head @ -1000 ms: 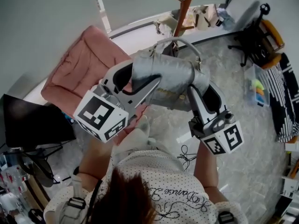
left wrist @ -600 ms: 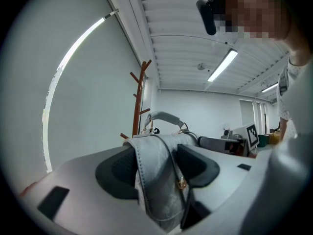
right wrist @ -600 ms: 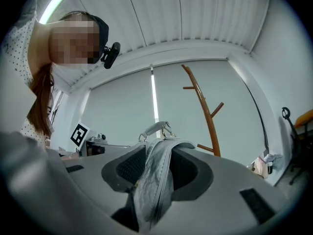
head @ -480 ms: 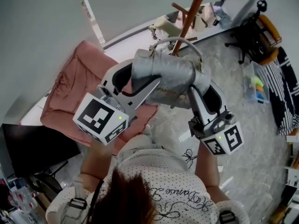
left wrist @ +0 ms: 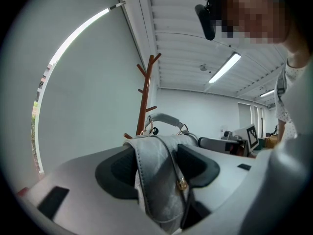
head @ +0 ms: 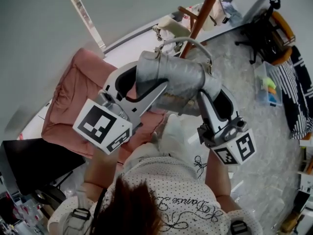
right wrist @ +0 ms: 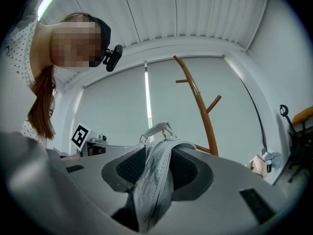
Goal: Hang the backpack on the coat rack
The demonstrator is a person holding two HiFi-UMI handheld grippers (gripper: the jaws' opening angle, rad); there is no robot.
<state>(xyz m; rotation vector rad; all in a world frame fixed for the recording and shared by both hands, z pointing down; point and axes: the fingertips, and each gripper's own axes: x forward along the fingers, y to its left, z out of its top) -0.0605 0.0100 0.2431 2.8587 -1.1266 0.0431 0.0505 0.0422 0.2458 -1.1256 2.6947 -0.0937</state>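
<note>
Coat rack (head: pixel 203 13) is seen nearer and higher in the head view than a second ago, and the pink padded seat (head: pixel 73 102) has slid left; the grip is unchanged. The grey backpack (head: pixel 171 82) is held in the air between both grippers, just short of the rack's pole, not yet hung.

Left gripper (head: pixel 139 80): jaws wide but clamped on one end of the backpack, over a strap with a gold buckle (left wrist: pixel 182 184). Right gripper (head: pixel 213 89): jaws likewise pressed on the other end.

Handling, judged: soft leather-like shell, creased and folded between the jaws, so sagging is expected; probably light. The arched top handle (head: pixel 188 42) looks stiffer and is left free. It is the part to be hooked over a peg, so the side grips are best kept.

No brand or label can be read on the backpack. Looping script on the dotted shirt (head: pixel 176 199) is too distorted to be read.
</note>
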